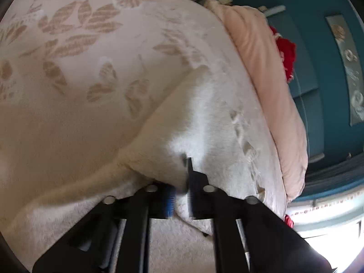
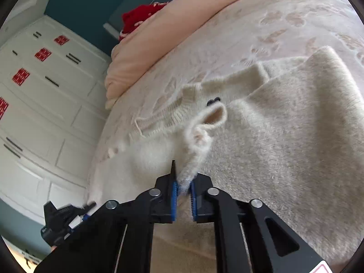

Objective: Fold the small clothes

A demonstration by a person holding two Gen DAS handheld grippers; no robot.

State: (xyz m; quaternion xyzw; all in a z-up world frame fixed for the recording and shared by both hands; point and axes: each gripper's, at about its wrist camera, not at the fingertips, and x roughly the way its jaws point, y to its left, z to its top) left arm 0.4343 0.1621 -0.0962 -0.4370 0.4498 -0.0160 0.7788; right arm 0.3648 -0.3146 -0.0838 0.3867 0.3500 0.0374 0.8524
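1. Your left tongs (image 1: 182, 182) are clenched on the near hem of the cream sweater (image 1: 182, 122), which lies flat on the bed (image 1: 68, 79), on the side away from the peach duvet (image 1: 268, 72).
2. Your right tongs (image 2: 183, 187) pinch a fuzzy edge of the same sweater (image 2: 284, 136), just this side of its ribbed collar (image 2: 163, 116).
3. Lift both corners together, level, keep the knit taut, and carry them toward the duvet so the fold lands square.
4. No readable writing here; the red decals (image 2: 43, 54) on the wardrobe (image 2: 45, 113) beyond the duvet are too blurred.
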